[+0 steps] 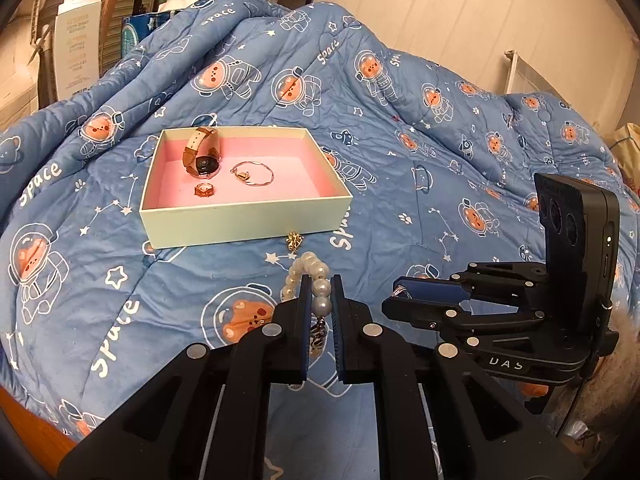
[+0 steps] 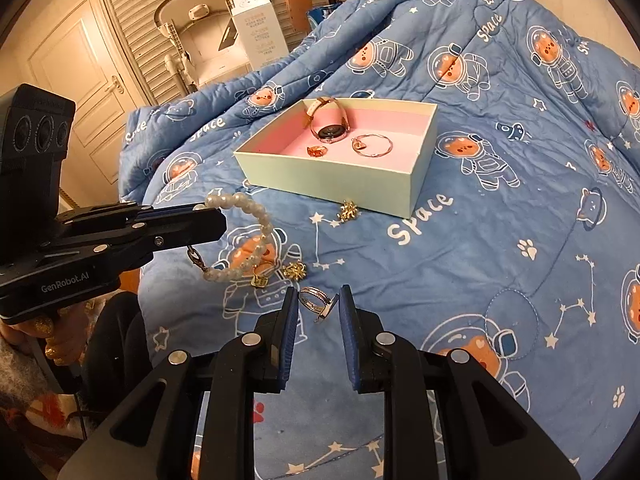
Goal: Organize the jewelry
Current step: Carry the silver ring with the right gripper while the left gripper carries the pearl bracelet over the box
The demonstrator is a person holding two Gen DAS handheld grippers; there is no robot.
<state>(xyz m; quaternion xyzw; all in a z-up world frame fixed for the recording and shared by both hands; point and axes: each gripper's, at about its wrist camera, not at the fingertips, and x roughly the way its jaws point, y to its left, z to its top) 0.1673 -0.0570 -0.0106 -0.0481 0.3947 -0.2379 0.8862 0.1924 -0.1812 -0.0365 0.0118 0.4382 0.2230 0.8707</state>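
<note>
Both grippers are matte black plastic, built from angular linkage arms with triangular cut-outs and round silver pivot pins. The left gripper (image 1: 321, 292) has fingers (image 1: 305, 312) lined with ribbed blue pads, and "GenRobot.AI" printed in white on its body. The right gripper (image 2: 319, 306) has the same blue pads (image 2: 349, 320); its body reads "DAS" in pale letters. Each carries an upright black camera block with three round lenses, and a small silver screw sits on the side of the finger. The hand (image 2: 52, 336) on the left grip has glittery gold nails and a fuzzy grey sleeve.
</note>
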